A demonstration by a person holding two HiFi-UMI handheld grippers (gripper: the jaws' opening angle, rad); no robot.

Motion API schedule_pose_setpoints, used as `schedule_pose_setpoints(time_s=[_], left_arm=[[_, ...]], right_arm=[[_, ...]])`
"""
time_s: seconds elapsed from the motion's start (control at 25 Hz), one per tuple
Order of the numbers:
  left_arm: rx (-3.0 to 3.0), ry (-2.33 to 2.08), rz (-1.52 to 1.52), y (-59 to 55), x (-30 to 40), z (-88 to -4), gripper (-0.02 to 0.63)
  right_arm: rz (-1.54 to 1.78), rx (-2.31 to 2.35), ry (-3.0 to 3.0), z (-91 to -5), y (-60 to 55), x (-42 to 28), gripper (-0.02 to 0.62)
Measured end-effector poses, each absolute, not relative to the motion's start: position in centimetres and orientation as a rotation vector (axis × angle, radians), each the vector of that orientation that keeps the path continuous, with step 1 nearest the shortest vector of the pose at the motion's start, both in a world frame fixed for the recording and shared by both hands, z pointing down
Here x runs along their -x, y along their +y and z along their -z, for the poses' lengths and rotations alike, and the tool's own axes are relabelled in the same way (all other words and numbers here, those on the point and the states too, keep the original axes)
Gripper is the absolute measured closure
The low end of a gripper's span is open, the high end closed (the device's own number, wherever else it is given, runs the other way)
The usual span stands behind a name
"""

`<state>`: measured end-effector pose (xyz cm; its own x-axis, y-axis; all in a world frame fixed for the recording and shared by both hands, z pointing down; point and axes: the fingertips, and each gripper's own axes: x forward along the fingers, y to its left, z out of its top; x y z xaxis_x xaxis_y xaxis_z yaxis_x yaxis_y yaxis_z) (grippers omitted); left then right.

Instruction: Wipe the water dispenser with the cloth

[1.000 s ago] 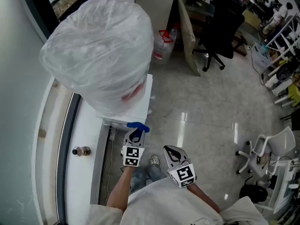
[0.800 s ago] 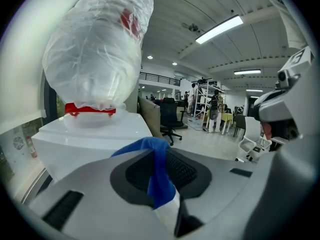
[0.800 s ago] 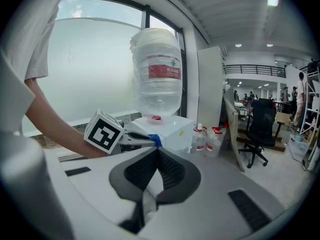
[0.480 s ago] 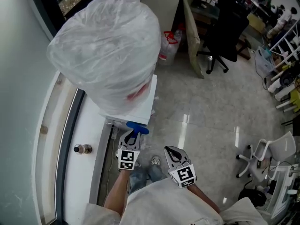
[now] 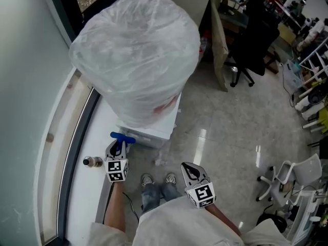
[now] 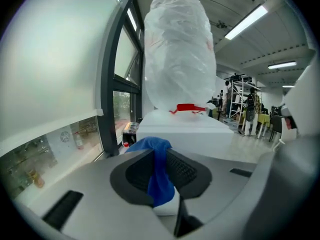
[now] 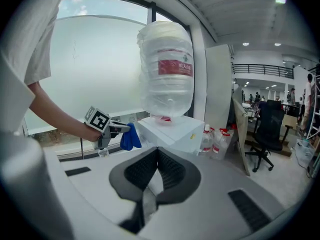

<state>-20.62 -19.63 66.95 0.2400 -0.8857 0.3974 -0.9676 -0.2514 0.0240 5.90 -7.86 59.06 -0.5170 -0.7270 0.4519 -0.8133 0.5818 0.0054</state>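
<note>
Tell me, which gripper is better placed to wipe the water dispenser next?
Left. The left gripper is shut on the blue cloth and sits close beside the water dispenser. The right gripper is shut on nothing and hangs farther from it, near the person's body.

I am not managing to read a single word or number anywhere. The bottle [image 7: 165,44] is wearing a red label [image 7: 175,66] with white print, but the print is blurring under the plastic wrap and I am failing to make out its characters. A yellow sticker [image 7: 192,135] is sitting on the dispenser [image 7: 167,131], too small to read. The left cube [image 5: 117,170] on my left gripper [image 5: 119,143] and the right cube [image 5: 201,193] on my right gripper [image 5: 187,167] are showing only black-and-white square patterns, no letters. The small bottles [image 7: 218,138] on the floor are carrying red labels, equally unreadable.
</note>
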Motion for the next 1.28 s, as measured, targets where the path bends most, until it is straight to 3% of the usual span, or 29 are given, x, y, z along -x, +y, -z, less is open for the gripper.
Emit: schedule_pose_setpoints(time_s=[0.28, 0.64, 1.28], left_arm=[[-2.176, -1.739, -0.516, -23.3, 24.3, -69.3, 0.528], [-2.197, -1.694, -0.544, -24.3, 23.1, -70.2, 0.528], [-2.433, -1.452, -0.546, -20.2, 9.6, -69.1, 0.528]], right_arm=[[-0.289, -1.247, -2.388, -59.0, -8.4, -5.2, 0.58], [-0.286, -1.254, -2.378, -59.1, -8.8, -5.1, 0.58], [-0.291, -1.278, -2.377, -59.1, -8.3, -6.5, 0.58]])
